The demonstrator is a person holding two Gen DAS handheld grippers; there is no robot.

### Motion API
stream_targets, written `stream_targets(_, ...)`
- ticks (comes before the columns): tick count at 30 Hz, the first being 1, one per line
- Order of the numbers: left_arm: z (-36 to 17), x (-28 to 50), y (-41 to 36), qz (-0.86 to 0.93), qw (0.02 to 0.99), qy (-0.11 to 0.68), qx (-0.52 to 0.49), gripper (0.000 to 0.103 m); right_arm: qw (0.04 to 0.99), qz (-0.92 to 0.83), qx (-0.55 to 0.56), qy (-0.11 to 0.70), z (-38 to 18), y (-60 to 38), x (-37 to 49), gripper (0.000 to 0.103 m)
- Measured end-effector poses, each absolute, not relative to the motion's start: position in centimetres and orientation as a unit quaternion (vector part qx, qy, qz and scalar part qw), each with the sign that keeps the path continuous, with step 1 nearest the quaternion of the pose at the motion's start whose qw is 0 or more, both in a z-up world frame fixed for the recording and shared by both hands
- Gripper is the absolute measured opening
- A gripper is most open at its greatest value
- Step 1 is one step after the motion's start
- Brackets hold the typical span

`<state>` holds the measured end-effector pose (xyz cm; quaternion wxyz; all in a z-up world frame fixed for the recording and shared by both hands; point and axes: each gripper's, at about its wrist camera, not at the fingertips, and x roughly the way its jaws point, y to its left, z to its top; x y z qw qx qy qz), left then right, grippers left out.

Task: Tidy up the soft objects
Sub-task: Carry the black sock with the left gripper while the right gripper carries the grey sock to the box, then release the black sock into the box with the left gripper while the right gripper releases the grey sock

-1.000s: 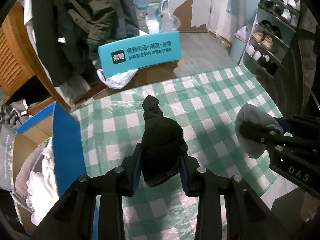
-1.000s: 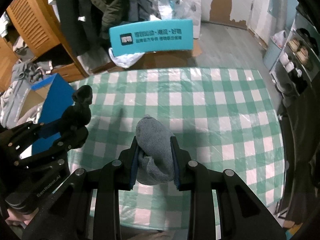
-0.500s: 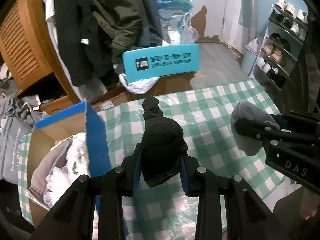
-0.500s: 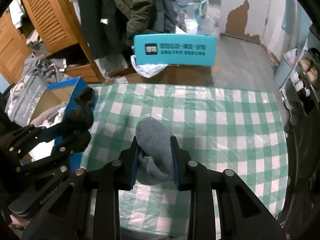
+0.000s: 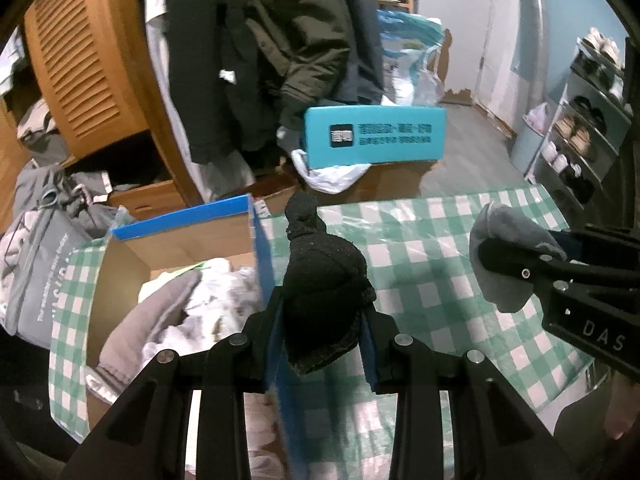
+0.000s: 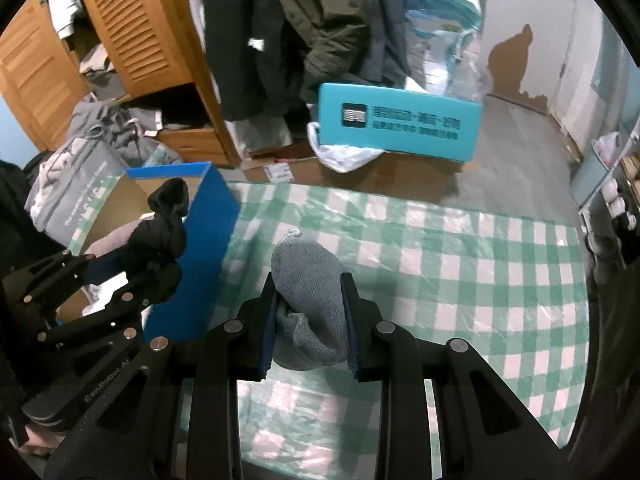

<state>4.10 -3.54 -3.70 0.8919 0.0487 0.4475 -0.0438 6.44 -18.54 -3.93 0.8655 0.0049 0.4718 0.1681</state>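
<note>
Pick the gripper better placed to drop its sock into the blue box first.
Left. The left gripper holds the black sock at the blue box wall; the right gripper with its grey sock is over the tablecloth.

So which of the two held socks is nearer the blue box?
The black sock in the left claw, right beside the blue box; the grey sock hangs over the checked cloth.

Dark coats (image 5: pixel 296 40) hang beside a louvred wooden wardrobe (image 5: pixel 76 76); a teal box (image 5: pixel 374 136) lies on the floor, with a shoe rack (image 5: pixel 580 120) at the right.
</note>
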Motion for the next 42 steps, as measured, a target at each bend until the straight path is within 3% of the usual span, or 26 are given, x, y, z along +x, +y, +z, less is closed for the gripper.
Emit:
stream_targets(36,-5.4,8.1,13.4,0.080,0.878,0.472,-0.014,0.035,0.821,0.280,-0.052,0.494,-5.8,-1.0,11.2,0.027)
stream_targets(42,-6.4,8.3,14.6,0.093,0.867,0.487,-0.045,0.038,0.823,0.298,-0.053,0.480,-5.5,0.1,11.2,0.035)
